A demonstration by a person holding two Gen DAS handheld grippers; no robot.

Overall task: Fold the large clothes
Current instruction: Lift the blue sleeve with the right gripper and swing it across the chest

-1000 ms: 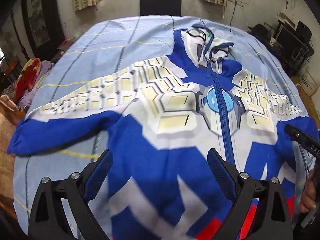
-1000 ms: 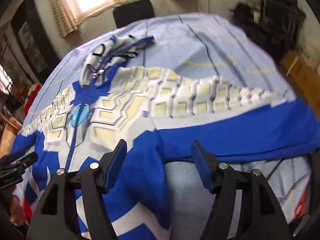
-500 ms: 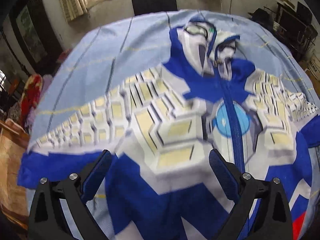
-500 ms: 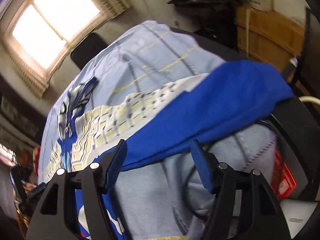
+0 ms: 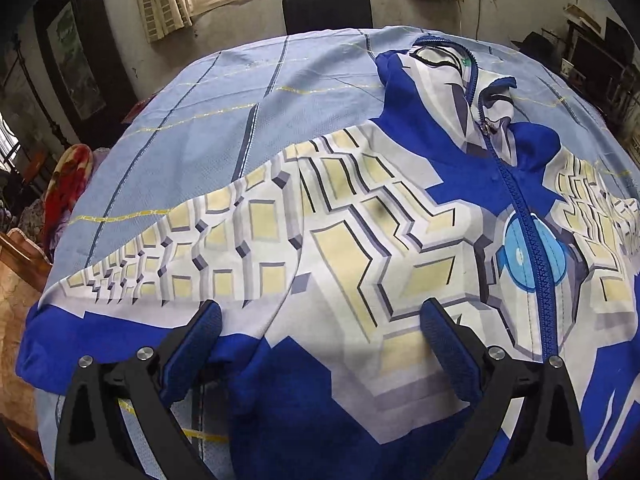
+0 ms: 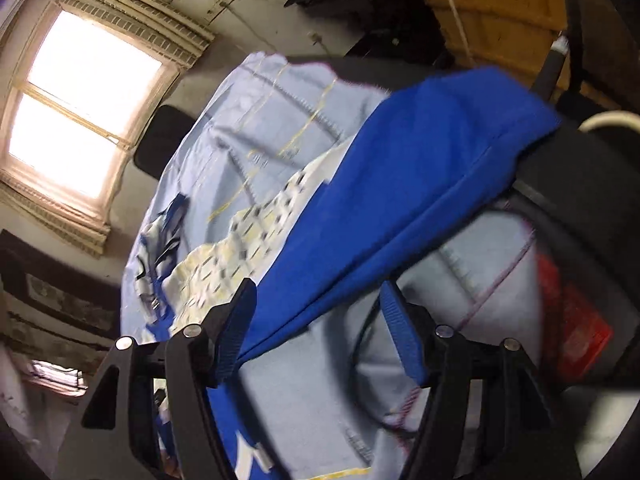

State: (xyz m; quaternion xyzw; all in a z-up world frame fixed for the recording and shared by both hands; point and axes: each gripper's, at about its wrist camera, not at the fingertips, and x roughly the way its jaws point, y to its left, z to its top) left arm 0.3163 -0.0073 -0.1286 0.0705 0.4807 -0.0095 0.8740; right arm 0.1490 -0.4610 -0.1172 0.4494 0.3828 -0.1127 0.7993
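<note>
A large blue, white and cream zip-up hooded garment [image 5: 360, 240] lies spread face up on a light blue sheet [image 5: 240, 100], sleeves stretched out to both sides. My left gripper [image 5: 320, 344] is open and empty, low over the garment where its left sleeve [image 5: 160, 256] meets the body. In the tilted right wrist view, my right gripper [image 6: 316, 320] is open and empty at the lower edge of the blue right sleeve [image 6: 400, 184], whose cuff end hangs over the table's right edge.
A black chair [image 5: 328, 8] stands at the far side under a window. Red and patterned cloth [image 5: 64, 184] lies at the left. Dark cluttered shelves [image 5: 600, 60] stand at the right. A cardboard box [image 6: 500, 12], a red item [image 6: 572, 328] and a cable [image 6: 372, 344] are beside the right edge.
My left gripper has moved forward and lower, toward the left armpit of the garment. My right gripper has swung out right along the blue sleeve and rolled. Both stay open.
</note>
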